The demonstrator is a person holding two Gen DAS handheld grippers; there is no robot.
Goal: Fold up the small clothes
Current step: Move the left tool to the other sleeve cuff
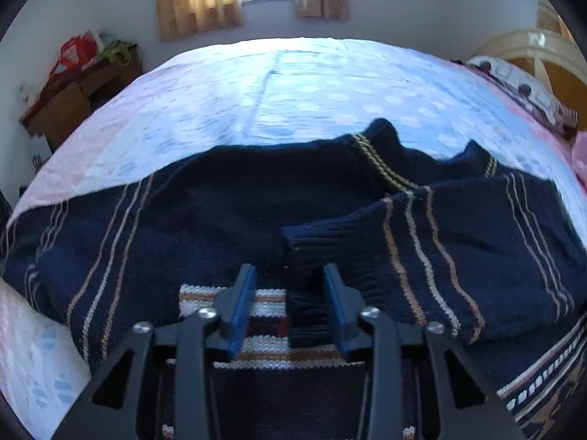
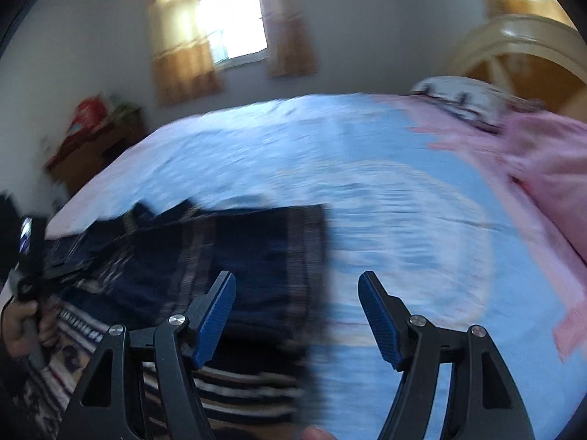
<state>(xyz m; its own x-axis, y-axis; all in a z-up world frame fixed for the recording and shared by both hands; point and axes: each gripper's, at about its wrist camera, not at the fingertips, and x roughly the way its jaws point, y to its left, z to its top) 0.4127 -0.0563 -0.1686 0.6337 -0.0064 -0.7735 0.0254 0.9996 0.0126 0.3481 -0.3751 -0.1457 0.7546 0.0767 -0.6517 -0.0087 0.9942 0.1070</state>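
The sweater (image 1: 256, 220) lay across the bed (image 1: 293, 84) at lower frame, its sleeve cuff (image 1: 308, 293) between the parted left tool (image 1: 290, 308) (pads seemingly off it), so lifting clear would spare the fold; the right tool (image 2: 297, 315) gaped empty.

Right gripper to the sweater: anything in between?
Nothing visible. The right gripper hangs open over the bedsheet at the navy sweater's right edge, with only bare sheet and knit ahead. The left gripper is over the folded sleeve cuff, off to the side.
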